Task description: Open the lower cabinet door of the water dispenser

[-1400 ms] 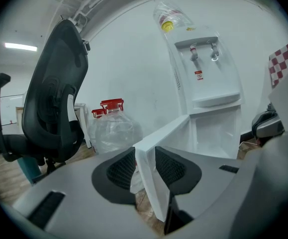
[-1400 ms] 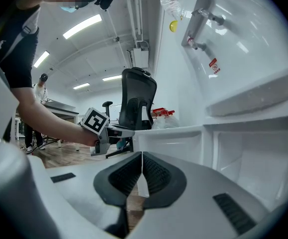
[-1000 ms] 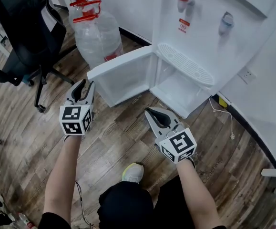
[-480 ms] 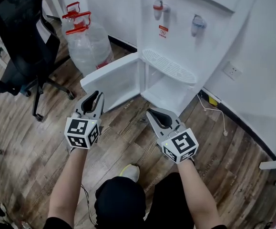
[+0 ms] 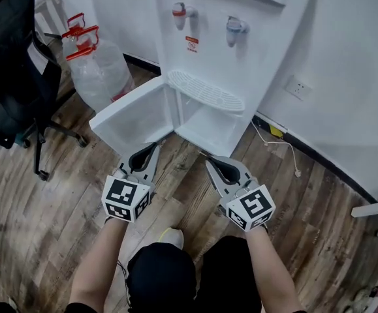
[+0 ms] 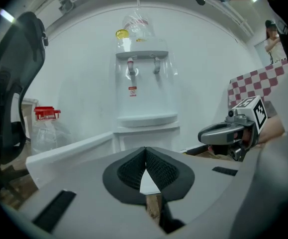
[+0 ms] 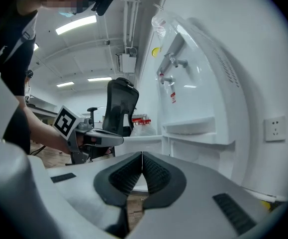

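Note:
The white water dispenser [image 5: 221, 38] stands against the wall with a red and a blue tap. Its lower cabinet door [image 5: 126, 113] hangs swung wide to the left, showing the bare white cabinet inside [image 5: 208, 129]. My left gripper [image 5: 151, 150] is shut and holds nothing, a short way in front of the door's free end. My right gripper [image 5: 216, 163] is shut and empty beside it, out in front of the cabinet. The left gripper view shows the dispenser [image 6: 144, 83] straight ahead, the door [image 6: 71, 148] at left and the right gripper [image 6: 206, 135].
A clear water jug [image 5: 97, 70] with a red cap stands left of the dispenser. A black office chair [image 5: 15, 77] is at far left. A cable [image 5: 280, 150] runs from a wall socket [image 5: 298, 87] over the wood floor. My foot [image 5: 169, 238] is below the grippers.
Both grippers drew back from the dispenser and closer together. The left gripper's jaws went from open to shut, away from the door's edge. The door stays open.

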Available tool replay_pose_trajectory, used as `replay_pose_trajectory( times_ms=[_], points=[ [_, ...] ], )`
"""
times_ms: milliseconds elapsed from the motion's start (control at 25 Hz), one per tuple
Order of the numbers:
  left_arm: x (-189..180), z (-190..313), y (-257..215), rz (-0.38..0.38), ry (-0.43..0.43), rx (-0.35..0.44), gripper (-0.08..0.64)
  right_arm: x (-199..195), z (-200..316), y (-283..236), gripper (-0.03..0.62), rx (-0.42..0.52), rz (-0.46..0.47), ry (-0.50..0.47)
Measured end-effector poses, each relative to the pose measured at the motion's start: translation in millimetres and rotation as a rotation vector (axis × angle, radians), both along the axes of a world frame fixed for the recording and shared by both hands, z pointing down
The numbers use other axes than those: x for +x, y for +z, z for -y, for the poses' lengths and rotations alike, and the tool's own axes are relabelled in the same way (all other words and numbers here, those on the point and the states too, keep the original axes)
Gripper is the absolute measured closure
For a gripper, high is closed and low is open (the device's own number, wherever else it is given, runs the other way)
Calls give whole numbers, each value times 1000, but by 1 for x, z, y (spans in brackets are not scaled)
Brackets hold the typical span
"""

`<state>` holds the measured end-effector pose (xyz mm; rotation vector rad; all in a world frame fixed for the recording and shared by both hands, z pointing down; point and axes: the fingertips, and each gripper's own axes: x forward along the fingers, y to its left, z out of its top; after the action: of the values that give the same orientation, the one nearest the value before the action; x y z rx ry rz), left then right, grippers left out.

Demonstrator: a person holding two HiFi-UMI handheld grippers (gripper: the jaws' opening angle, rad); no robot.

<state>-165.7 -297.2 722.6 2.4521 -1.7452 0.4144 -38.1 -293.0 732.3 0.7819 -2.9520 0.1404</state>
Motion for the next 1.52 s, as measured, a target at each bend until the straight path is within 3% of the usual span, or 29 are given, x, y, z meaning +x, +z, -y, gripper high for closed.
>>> replay_pose_trajectory(
  times_ms=[200, 400, 560, 840, 1080, 1400, 1520],
  points=[
    [38, 6, 28, -43, 136, -62, 546, 31, 7, 23, 569, -47, -6, 76],
    [64, 12, 50, -35, 248, -121, 546, 48, 16, 29, 568, -73, -12, 123],
    [70, 15, 26, -70, 281, -174, 546, 50, 16, 0, 568, -117, -31, 163],
    [87, -3, -92, -86, 328, -218, 546, 57, -16, -111, 568, -206, -53, 204],
    [102, -43, -218, -205, 340, -287, 546, 78, -62, -224, 568, -294, -46, 241],
    [128, -103, -385, -186, 321, -277, 546, 105, -127, -379, 568, -354, 4, 264],
    [131, -126, -436, -216, 296, -269, 546, 112, -149, -426, 568, -350, 12, 263]
  ],
)
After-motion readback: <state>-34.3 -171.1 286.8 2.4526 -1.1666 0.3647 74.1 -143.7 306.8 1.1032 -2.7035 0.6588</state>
